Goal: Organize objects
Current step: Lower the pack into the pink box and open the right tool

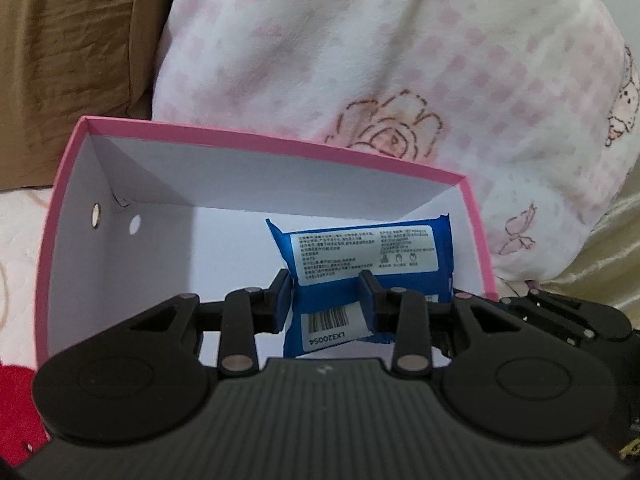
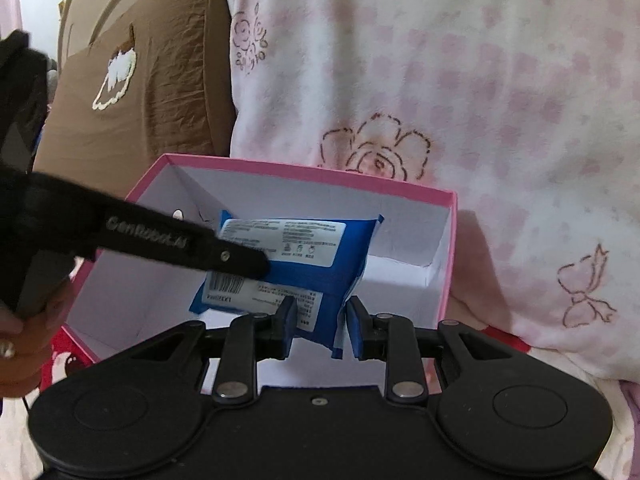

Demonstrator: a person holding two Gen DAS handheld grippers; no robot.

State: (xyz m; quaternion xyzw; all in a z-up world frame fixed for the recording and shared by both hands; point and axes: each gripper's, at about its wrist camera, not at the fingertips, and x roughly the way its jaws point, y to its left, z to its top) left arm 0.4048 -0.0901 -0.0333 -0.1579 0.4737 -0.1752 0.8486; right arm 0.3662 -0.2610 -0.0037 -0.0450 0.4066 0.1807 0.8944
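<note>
1. Pink floral blanket (image 1: pixel 400 60) behind pink box (image 1: pixel 280 148).
2. Bare box floor toward left wall.
3. Blue packet (image 1: pixel 360 248) near right wall, long axis across box, pinched by left gripper (image 1: pixel 326 300) and right gripper (image 2: pixel 320 328), both nearly closed.

A home, most likely a bedroom. Soft white fleece blanket (image 2: pixel 460 80) with pink checks and outlined roses fills the background. Crumpled brown fabric cushion (image 2: pixel 152 92) lies beside it. Pink-rimmed open cardboard box (image 1: pixel 280 148) sits on the bedding.
</note>
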